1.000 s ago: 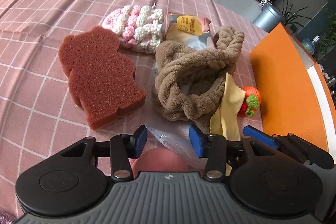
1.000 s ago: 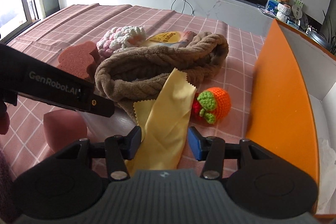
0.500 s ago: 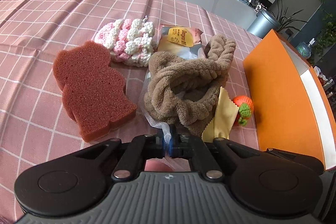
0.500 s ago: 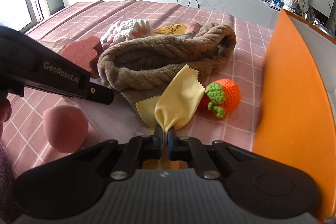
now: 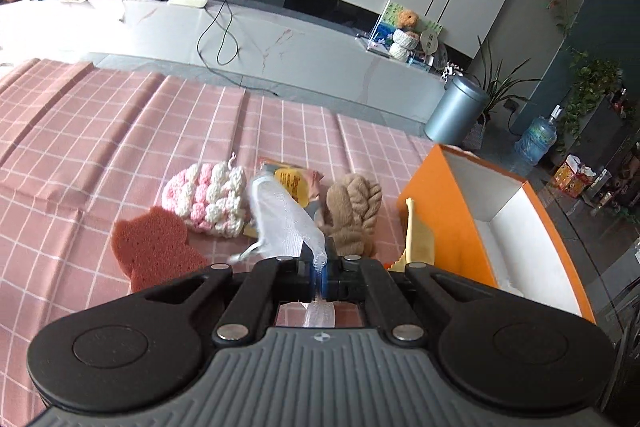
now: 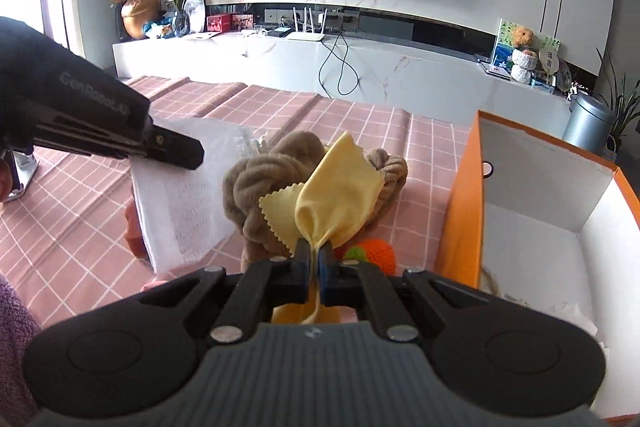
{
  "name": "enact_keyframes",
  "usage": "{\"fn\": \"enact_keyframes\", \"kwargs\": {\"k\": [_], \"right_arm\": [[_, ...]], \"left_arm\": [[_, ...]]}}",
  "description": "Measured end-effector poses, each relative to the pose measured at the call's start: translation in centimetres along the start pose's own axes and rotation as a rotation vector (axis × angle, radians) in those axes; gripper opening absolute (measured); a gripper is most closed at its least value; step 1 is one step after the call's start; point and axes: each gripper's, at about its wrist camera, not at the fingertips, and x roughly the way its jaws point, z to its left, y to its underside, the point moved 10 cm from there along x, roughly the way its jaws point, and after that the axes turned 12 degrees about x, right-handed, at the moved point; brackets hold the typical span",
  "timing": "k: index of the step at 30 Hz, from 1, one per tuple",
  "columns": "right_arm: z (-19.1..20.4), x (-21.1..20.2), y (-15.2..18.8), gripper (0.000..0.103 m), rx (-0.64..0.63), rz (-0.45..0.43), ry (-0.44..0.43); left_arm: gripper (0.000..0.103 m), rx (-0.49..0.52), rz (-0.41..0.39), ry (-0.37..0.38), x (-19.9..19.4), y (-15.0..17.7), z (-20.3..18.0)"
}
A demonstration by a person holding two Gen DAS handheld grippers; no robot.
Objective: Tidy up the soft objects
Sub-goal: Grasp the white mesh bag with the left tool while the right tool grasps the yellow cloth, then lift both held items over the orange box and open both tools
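Gripping a white mesh bag (image 5: 286, 223), the left gripper (image 5: 319, 277) has its fingers clenched on it at centre frame. The right gripper (image 6: 314, 277) pinches a yellow cloth (image 6: 338, 197) above the brown headband (image 6: 256, 195). An orange box (image 6: 460, 211) stands at right on the worktop (image 5: 120, 131).

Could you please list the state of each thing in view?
left gripper: shut on mesh bag
mesh bag: lifted, hanging
right gripper: shut on yellow cloth
yellow cloth: lifted, bunched
orange box: open
brown headband: lying twisted
sponge: lying flat
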Motion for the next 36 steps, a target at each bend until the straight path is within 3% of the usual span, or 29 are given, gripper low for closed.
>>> {"fn": "enact_keyframes", "kwargs": {"k": [5,8,13,18,22,26,29,30,33,34,35,36], "right_arm": [[-0.2,-1.3,-1.3,0.001,0.032,-0.039,-0.019],[0.1,-0.8,-1.1,0.002,0.021,-0.016,-0.021],[0.6,0.9,1.2,0.002,-0.005,0.06,-0.02],[0.9,2.7,3.5,0.002,-0.042,0.121,-0.005],[1.2,4.1,4.2,0.003,-0.062,0.145,-0.001],[1.1,5.3,4.6,0.008,-0.073,0.177,0.006],[0.7,6.0,5.2,0.033,-0.074,0.193,0.012],[0.7,6.2,5.3,0.044,-0.069,0.196,0.01],[0.7,6.8,5.7,0.045,-0.059,0.212,-0.005],[0.8,7.0,5.8,0.045,-0.059,0.216,-0.005],[0.8,7.2,5.9,0.044,-0.059,0.219,-0.004],[0.9,7.4,6.1,0.044,-0.058,0.22,-0.006]], "left_arm": [[0.002,0.009,-0.121,0.065,-2.7,-2.5,-1.4],[0.002,0.005,-0.169,0.118,-3.0,-3.0,-1.9],[0.002,-0.071,0.02,0.093,1.6,1.5,0.1],[0.005,-0.09,0.176,0.013,4.1,6.1,2.5],[0.017,-0.078,0.212,0.018,5.2,6.7,2.6],[0.053,-0.068,0.23,0.018,6.4,6.9,2.5],[0.065,-0.06,0.241,0.026,7.1,6.9,2.1],[0.066,-0.059,0.242,0.025,7.4,6.9,2.0],[0.066,-0.041,0.248,-0.008,8.2,7.0,1.9],[0.057,-0.03,0.252,-0.021,8.4,7.1,1.8],[0.038,-0.023,0.257,-0.028,8.6,7.2,1.7],[0.03,-0.023,0.257,-0.03,8.6,7.3,1.6]]}}
